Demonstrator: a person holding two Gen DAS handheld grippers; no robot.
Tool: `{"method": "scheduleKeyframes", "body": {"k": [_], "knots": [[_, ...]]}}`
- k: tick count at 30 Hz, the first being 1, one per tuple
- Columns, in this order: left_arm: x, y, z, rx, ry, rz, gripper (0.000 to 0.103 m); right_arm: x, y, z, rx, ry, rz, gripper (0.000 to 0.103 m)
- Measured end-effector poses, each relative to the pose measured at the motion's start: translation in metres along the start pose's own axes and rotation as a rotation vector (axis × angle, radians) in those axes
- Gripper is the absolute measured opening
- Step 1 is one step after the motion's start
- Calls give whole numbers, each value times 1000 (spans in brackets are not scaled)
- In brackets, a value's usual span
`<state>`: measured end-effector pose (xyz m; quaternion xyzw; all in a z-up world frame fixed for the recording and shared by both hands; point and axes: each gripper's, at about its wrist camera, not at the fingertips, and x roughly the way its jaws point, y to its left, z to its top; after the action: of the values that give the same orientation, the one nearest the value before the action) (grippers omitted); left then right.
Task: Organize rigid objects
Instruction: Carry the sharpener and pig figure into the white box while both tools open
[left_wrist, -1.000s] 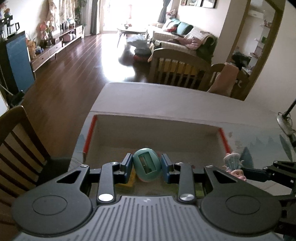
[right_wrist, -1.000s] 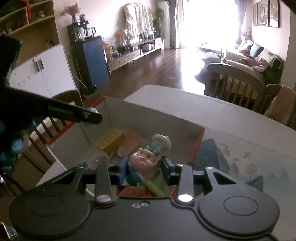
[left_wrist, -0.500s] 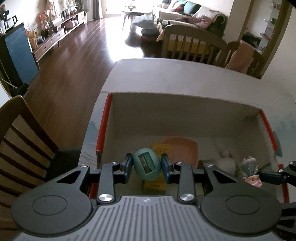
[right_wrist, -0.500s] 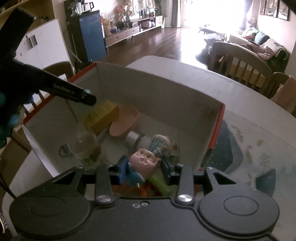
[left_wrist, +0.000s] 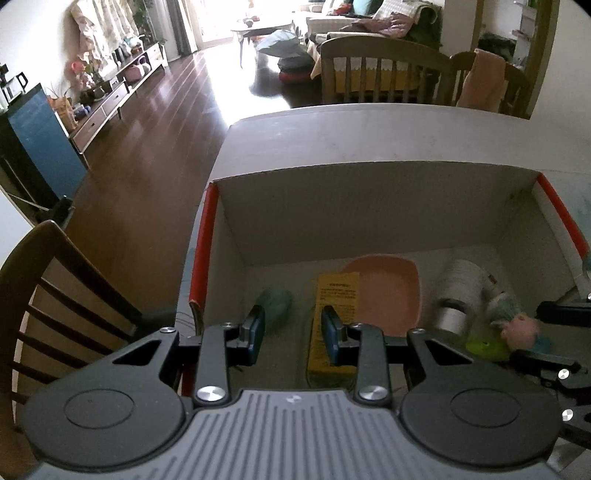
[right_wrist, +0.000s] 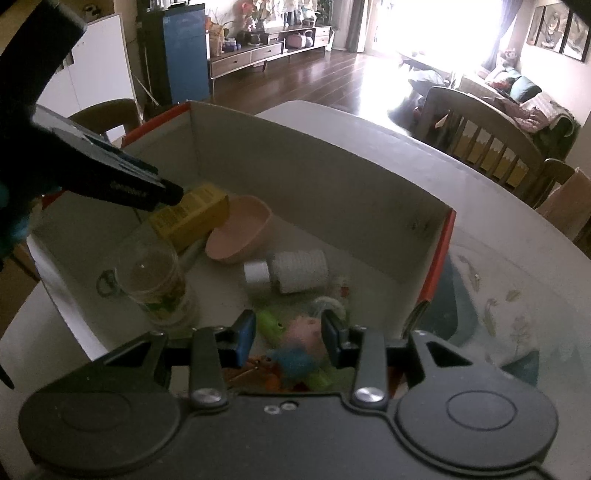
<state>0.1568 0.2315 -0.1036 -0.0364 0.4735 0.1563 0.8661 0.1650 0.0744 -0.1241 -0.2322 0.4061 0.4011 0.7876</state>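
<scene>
A cardboard box with red edges (left_wrist: 201, 236) (right_wrist: 439, 254) stands on the table. My left gripper (left_wrist: 291, 332) is open above its left part. The teal egg-shaped toy (left_wrist: 275, 304) lies blurred on the box floor just beyond the left finger. My right gripper (right_wrist: 288, 338) is open over the box's near right corner. The pink pig figure (right_wrist: 304, 330) (left_wrist: 519, 328) lies loose between and below its fingers. A yellow carton (left_wrist: 334, 314) (right_wrist: 192, 216), a pink bowl (left_wrist: 384, 291) (right_wrist: 240, 234) and a white bottle (left_wrist: 461, 288) (right_wrist: 291, 273) lie inside.
A clear cup (right_wrist: 155, 284) stands in the box near its front wall. A green toy (right_wrist: 271, 325) lies by the pig. A wooden chair (left_wrist: 55, 306) stands left of the table, more chairs (left_wrist: 380, 74) behind. The table (right_wrist: 517, 295) extends right of the box.
Both grippers have lowered into the box and opened. The teal toy has dropped from my left gripper to the box floor. The pig figure has dropped out of my right gripper.
</scene>
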Motion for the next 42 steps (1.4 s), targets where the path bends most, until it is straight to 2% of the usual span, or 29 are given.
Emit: {"method": "scheduleKeyframes", "body": {"k": [15,17,19,20,28,32,42], "knots": [[-23,0,-6,-31,-13,-9,33,-26,-2,0,23,-45,35,52],[-30,1,-9,-41,-25,-15,41,-33,-1,-1,23,-59,40,54],[-40,1,-12,-54,-47,-22,63,-39,-1,-1,25,-73,41,56],[-45,1,-15,-60,-61,-27,67,-42,-1,-2,26,-80,43,57],[-71,-2,-22,-71,-92,-53,67,-65,-2,-3,46,-136,43,65],[-83,-5,-25,-78,-114,-62,78,-74,-3,-4,63,-163,44,72],[-110,-6,-36,-106,-160,-108,83,-99,-7,-12,113,-251,67,89]]}}
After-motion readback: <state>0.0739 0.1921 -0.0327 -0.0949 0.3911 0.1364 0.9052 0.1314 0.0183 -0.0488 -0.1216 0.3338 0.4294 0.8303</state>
